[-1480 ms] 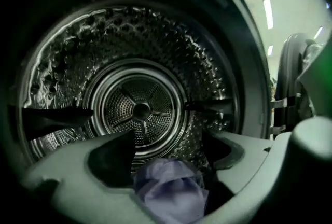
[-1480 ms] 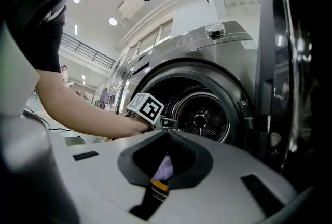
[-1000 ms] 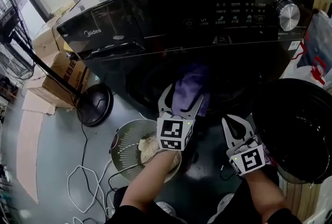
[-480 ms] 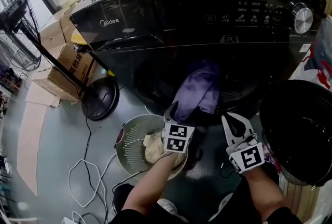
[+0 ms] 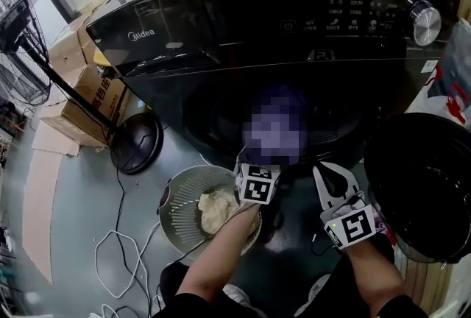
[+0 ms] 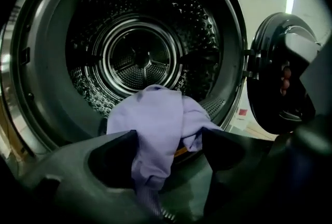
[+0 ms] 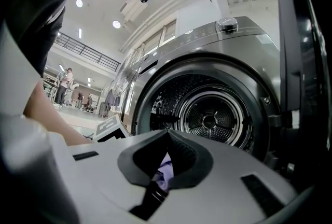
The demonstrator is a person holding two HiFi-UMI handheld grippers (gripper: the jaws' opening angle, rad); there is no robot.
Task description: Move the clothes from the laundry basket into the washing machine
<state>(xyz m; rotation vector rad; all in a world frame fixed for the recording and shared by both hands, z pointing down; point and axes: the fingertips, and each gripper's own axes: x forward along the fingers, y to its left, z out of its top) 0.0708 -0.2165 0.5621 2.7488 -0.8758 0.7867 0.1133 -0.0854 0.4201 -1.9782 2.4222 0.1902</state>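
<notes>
The washer (image 5: pixel 250 22) stands with its door (image 5: pixel 419 184) swung out to the right and its drum (image 6: pixel 137 57) bare inside. 1 purple cloth (image 6: pixel 155 119) is draped over the lower lip of the opening, part of it just inside the drum mouth and part hanging down the front. The left gripper (image 6: pixel 168 140) points down at that lip with its fingers (image 6: pixel 111 158) apart; the cloth lies in the gap, up against the left finger and clear of the right one, so nothing is pinched. The right gripper (image 7: pixel 167 134) is held level just to the right, near the door, its fingers closed tip to tip; a sliver of the purple cloth shows through the slot below the tips, and I cannot tell whether it touches them. On the floor below the left arm sits the round basket (image 5: pixel 173 210), holding 1 cream cloth (image 5: pixel 215 210). Left of the washer are a fan (image 5: pixel 136 143) on its dark round base, cardboard boxes (image 5: pixel 81 99) behind it, and a white cable (image 5: pixel 118 250) looped over the floor.
</notes>
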